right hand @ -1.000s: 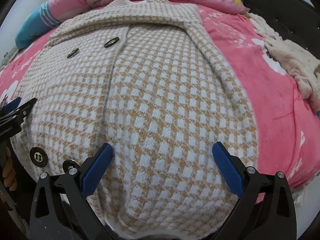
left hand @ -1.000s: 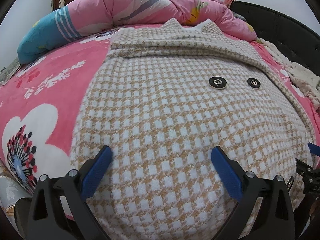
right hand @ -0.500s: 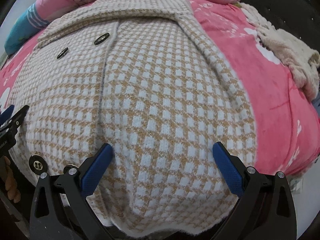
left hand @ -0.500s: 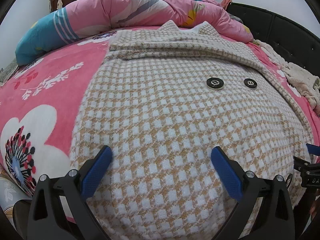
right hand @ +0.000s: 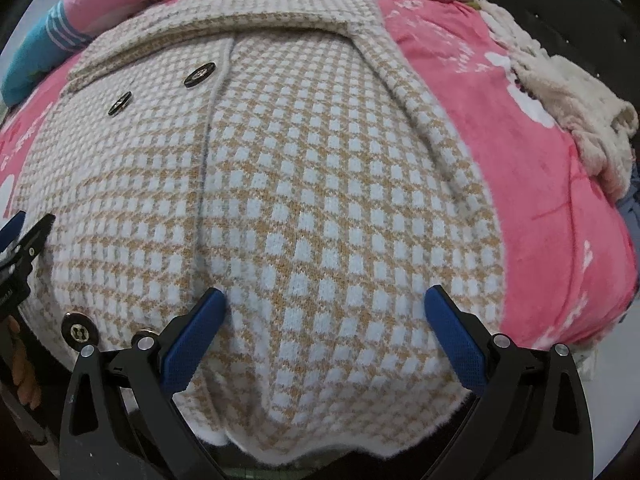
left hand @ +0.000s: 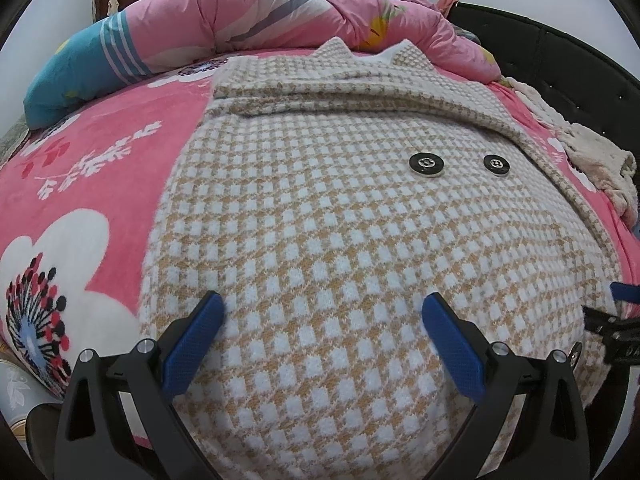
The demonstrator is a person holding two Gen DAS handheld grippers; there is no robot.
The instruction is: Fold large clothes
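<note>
A tan-and-white houndstooth knit coat [left hand: 328, 216] lies flat on a pink bed, collar at the far end, with both sleeves folded across the chest. Black buttons [left hand: 426, 164] show on its front. My left gripper [left hand: 322, 312] is open just above the coat's lower left part, blue pads wide apart with nothing between them. My right gripper [right hand: 324, 308] is open over the coat [right hand: 320, 200] near its hem, which hangs over the bed's near edge. The right gripper's tip [left hand: 612, 320] shows at the left view's right edge.
A pink floral blanket [left hand: 80, 184] covers the bed. A rolled pink and blue quilt [left hand: 240, 32] lies across the far end. A cream fluffy garment [right hand: 568, 112] sits at the right by the black padded bed frame [left hand: 560, 64].
Both grippers have shifted slightly along the coat's lower part and stayed open. In the right view the hem has come further into sight. The coat itself has not moved.
</note>
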